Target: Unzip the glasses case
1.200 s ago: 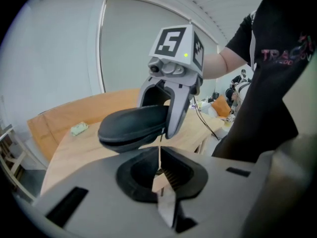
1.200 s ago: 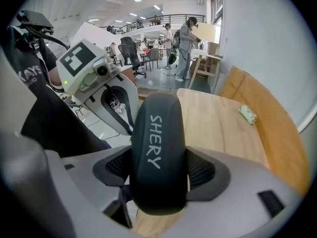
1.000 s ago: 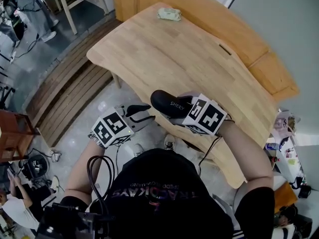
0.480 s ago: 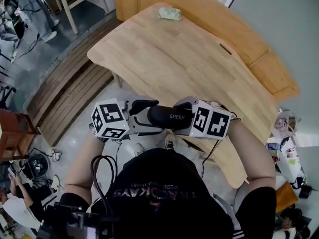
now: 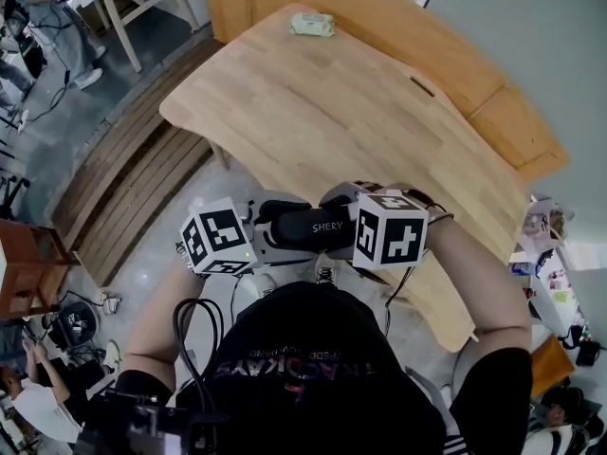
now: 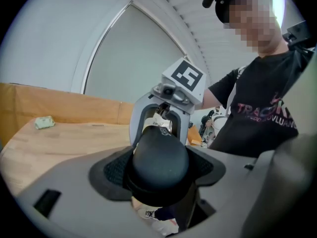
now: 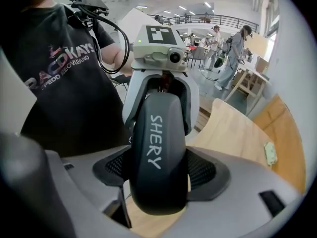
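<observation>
The left gripper point(image 6: 157, 171) has just been opening its fingers; they stand wide, with both mesh-textured pads bearing on one rounded end of the glasses case point(image 5: 313, 227). The case is a smooth, matte black, oblong hard shell lettered SHERY, held in the air just off the pale wooden surface point(image 5: 313, 112). The right gripper point(image 7: 158, 170) clamps the other end. No opened zip shows, so unzipping seems not yet begun.

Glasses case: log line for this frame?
glasses case: midair | right gripper: shut on it | left gripper: jaws just been opening, pads on case end
</observation>
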The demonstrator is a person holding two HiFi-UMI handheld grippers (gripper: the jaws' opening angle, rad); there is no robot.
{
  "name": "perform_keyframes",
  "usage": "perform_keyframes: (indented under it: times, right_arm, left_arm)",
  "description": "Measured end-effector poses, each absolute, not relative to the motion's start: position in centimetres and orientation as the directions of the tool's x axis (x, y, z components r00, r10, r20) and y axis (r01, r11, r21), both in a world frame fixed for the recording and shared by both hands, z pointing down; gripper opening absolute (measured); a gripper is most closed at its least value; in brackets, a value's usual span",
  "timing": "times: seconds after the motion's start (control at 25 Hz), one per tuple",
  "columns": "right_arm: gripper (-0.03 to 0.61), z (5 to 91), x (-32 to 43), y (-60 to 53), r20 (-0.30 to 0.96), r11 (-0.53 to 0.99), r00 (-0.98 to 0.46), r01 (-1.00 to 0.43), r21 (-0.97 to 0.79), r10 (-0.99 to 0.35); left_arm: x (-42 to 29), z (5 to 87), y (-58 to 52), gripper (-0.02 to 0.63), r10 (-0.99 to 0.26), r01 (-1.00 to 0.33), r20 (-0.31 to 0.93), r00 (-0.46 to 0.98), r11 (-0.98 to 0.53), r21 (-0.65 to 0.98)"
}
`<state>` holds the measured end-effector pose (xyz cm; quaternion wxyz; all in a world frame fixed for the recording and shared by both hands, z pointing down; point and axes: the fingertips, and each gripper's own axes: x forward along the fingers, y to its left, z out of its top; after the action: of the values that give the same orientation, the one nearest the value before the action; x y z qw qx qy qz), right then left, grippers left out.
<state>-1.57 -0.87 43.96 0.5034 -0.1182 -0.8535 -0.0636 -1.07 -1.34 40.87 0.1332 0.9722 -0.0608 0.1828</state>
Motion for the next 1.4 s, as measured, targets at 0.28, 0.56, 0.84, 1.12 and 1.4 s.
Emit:
perform_keyframes:
  times: [0.28,0.56,0.84,1.12,1.4]
  right_arm:
    - [0.358,42.1,-2.5,-2.8,0.813,0.975,-0.580,0.210,0.075,0.062]
    - [0.367,36.8,-2.3,-5.6,0.564,0.941,-0.803,0.009,0.339,-0.195]
    - [0.289,35.1,-0.4,-6.1,0.410,0.878,-0.809,-0.250,0.408,-0.421]
    - [0.175,35.0,-4.5,-5.0,0.181,0.747,-0.779,-0.464,0.476,-0.600]
    - [0.149,35.4,-5.8,-6.6,0.131,0.608,-0.702,-0.489,0.626,-0.700]
  left_arm:
    - [-2.5,39.7,-2.7,0.331,-0.168,-0.254,0.295,0.941,-0.926,0.280]
    - [-4.5,36.7,-4.5,0.331,-0.235,-0.293,0.212,0.949,-0.905,0.308]
    - [-7.8,35.7,-7.5,0.331,-0.347,-0.408,0.235,0.908,-0.860,0.307]
    - [-8.7,35.3,-10.5,0.331,-0.423,-0.498,0.269,0.865,-0.789,0.360]
    - [-7.9,34.6,-11.4,0.331,-0.421,-0.498,0.270,0.866,-0.778,0.384]
